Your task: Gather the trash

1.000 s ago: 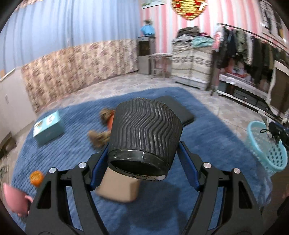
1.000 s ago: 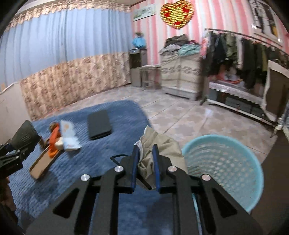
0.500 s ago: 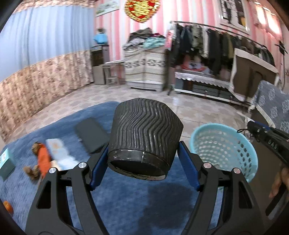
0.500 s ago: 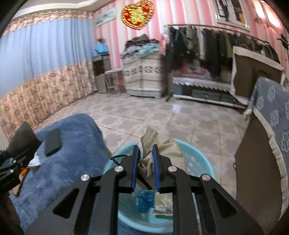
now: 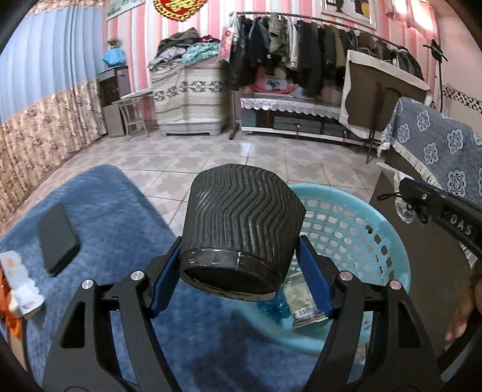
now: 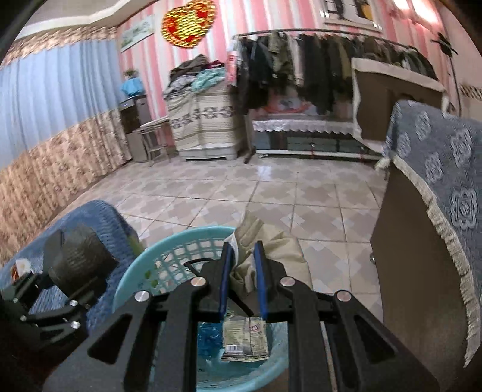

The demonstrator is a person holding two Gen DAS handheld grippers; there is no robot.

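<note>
Pinching a ribbed black cup (image 5: 241, 223), left jaws; right jaws clamp crumpled paper (image 6: 268, 250)

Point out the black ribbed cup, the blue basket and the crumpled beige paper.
black ribbed cup (image 5: 244, 223), left wrist view, on its ribbed side wall.
blue basket (image 5: 355, 223), left wrist view, on its perforated inner wall.
crumpled beige paper (image 6: 271, 244), right wrist view, on its upper folds.

Blue rug (image 5: 126, 211) at lower left over patterned floor tiles (image 6: 271, 193). Black flat case (image 5: 57, 238) lying on the rug near the left edge. Clothes rack (image 5: 316, 48) with dark garments across the upper centre. Red heart ornament (image 6: 188, 25) on the pink striped wall, top. Blue patterned cover (image 6: 446, 169) draped at far right. Blue curtain (image 6: 51, 108) at upper left.
</note>
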